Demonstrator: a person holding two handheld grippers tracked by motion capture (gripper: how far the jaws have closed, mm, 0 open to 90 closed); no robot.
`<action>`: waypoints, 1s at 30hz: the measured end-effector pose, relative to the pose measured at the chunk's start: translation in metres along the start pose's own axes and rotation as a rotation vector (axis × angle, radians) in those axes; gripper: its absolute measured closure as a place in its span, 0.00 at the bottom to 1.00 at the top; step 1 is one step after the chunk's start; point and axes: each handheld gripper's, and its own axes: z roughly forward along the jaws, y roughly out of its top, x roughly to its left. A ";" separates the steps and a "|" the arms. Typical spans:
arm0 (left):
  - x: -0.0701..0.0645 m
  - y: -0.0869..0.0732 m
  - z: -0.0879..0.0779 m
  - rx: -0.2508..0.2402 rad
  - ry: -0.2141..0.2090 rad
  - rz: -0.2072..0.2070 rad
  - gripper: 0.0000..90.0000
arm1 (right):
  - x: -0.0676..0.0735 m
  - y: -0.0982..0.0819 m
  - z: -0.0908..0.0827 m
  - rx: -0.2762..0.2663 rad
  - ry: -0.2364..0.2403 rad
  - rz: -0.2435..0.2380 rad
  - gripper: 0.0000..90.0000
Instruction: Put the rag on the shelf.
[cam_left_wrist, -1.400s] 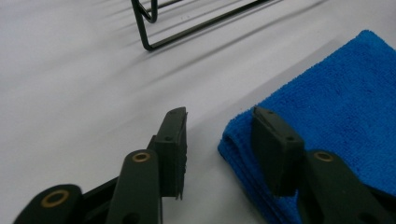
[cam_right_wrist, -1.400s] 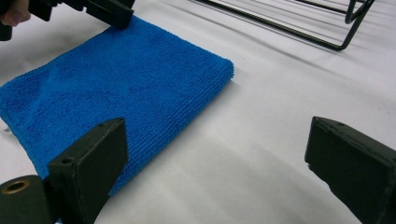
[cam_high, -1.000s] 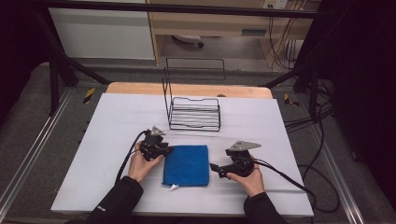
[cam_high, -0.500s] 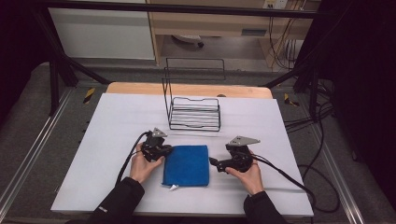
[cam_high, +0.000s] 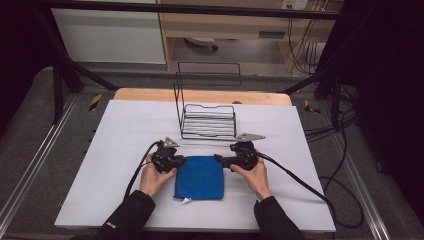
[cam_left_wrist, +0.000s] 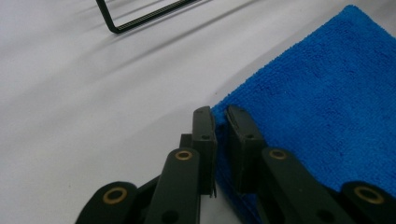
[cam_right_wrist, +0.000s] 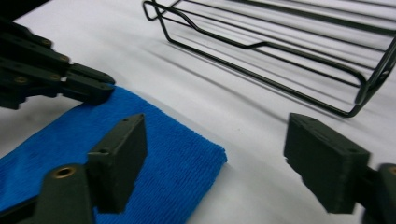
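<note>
Already the left gripper (cam_high: 176, 161) had its jaws pinched nearly together on the far left corner of the folded blue microfibre cloth (cam_high: 200, 177), and in the left gripper view the pads (cam_left_wrist: 204, 135) bit only the very edge of the pile, so a lift from there could have let that thin bite slip out, or carried up just the top layer while the fold underneath stayed on the white table (cam_high: 125, 150). Between the two grippers the cloth lay flat, just short of the black wire rack (cam_high: 209, 121) beyond their tips. To the right, the right gripper (cam_high: 219, 159) stood wide, its jaws having just been closing, with the cloth's far right corner (cam_right_wrist: 205, 154) between them and no pad pressing on it yet. Closing from that stance, one jaw might have missed the corner or shoved it into a crease, and an uneven pull could then have dragged the cloth askew toward the rack.
</note>
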 end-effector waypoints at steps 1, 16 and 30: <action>0.000 0.000 0.000 0.000 -0.006 -0.006 0.91 | 0.000 -0.001 0.004 0.008 -0.006 -0.002 0.31; 0.001 0.000 0.000 -0.002 -0.006 0.008 0.91 | 0.002 -0.015 0.017 0.101 -0.029 -0.027 0.66; 0.002 -0.001 0.000 -0.006 -0.013 0.021 0.91 | 0.003 -0.015 0.016 0.146 0.030 0.053 0.91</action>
